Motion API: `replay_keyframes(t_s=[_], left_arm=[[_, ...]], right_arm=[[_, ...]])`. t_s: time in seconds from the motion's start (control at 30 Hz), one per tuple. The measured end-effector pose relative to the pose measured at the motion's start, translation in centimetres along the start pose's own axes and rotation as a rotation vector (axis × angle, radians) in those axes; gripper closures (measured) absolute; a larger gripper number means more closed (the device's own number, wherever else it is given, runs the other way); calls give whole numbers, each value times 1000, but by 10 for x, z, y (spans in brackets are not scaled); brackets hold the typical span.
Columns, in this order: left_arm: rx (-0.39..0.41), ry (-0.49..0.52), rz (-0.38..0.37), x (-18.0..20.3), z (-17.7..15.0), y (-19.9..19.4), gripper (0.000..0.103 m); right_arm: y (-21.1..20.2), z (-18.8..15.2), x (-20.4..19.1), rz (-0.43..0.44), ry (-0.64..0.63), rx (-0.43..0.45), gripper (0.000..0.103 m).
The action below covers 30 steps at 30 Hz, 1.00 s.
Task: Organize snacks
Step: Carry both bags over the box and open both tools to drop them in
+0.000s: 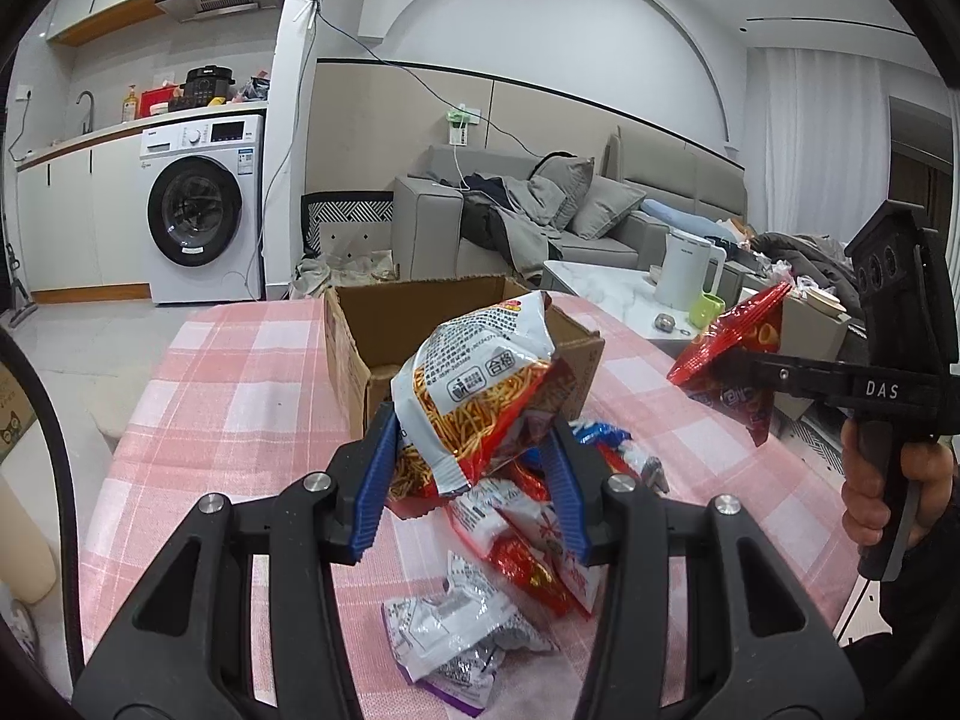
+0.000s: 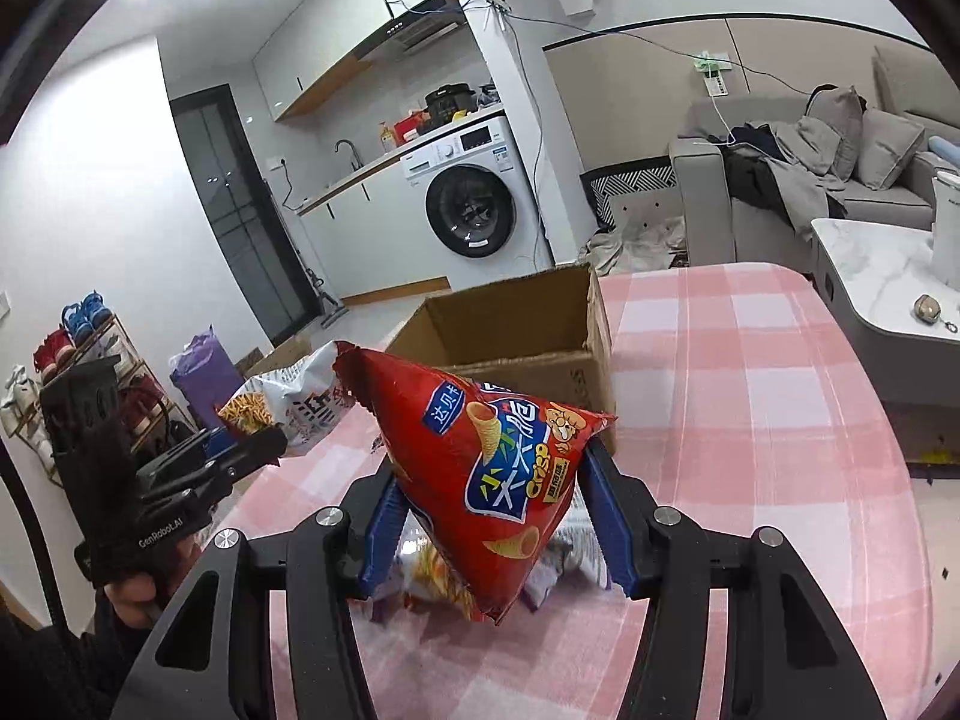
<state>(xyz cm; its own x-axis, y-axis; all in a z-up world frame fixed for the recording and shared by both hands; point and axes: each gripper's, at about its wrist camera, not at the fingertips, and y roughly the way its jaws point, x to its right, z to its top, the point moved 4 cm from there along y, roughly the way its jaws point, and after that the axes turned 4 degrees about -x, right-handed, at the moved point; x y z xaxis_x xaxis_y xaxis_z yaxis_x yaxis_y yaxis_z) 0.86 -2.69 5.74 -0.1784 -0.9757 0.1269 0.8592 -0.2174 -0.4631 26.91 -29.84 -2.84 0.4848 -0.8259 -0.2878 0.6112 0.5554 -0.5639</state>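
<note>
Counter (image 1: 240,372), pink-and-white plaid cloth, takes up most of the lower field in both views.

Cardboard box (image 1: 372,324) stands open-topped on the counter's far side, flaps up; what lies inside cannot be told.

Snack pile (image 1: 510,546) lies loose on the cloth on the near side of the box: red, white and silver packets overlapping, one silver-and-purple packet (image 1: 447,636) nearest the camera.

Left claw (image 1: 474,462): blue pads clamped on the lower end of a white-and-red noodle-snack bag (image 1: 474,390). Bag is lifted clear of the pile, tilted, its top in line with the box's near wall. From the right wrist view it hangs off the counter's left edge, near the box corner.

Right claw (image 2: 489,510): pads pinching a red cone-crisp bag (image 2: 480,468) across its wide lower part. Bag is held up in the air, pointed corner toward the box, above the loose packets. In the left wrist view it sits to the right of the box, well apart from the noodle bag.
</note>
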Motion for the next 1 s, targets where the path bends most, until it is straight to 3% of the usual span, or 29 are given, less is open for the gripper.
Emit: replay_keyframes(t_s=[0.5, 1.0], left_arm=[[10, -20, 30, -6, 37, 20, 59], [5, -20, 43, -9, 67, 63, 59]], right_arm=[[19, 53, -13, -2, -3, 42, 47], [52, 88, -6, -16, 0, 49, 47]])
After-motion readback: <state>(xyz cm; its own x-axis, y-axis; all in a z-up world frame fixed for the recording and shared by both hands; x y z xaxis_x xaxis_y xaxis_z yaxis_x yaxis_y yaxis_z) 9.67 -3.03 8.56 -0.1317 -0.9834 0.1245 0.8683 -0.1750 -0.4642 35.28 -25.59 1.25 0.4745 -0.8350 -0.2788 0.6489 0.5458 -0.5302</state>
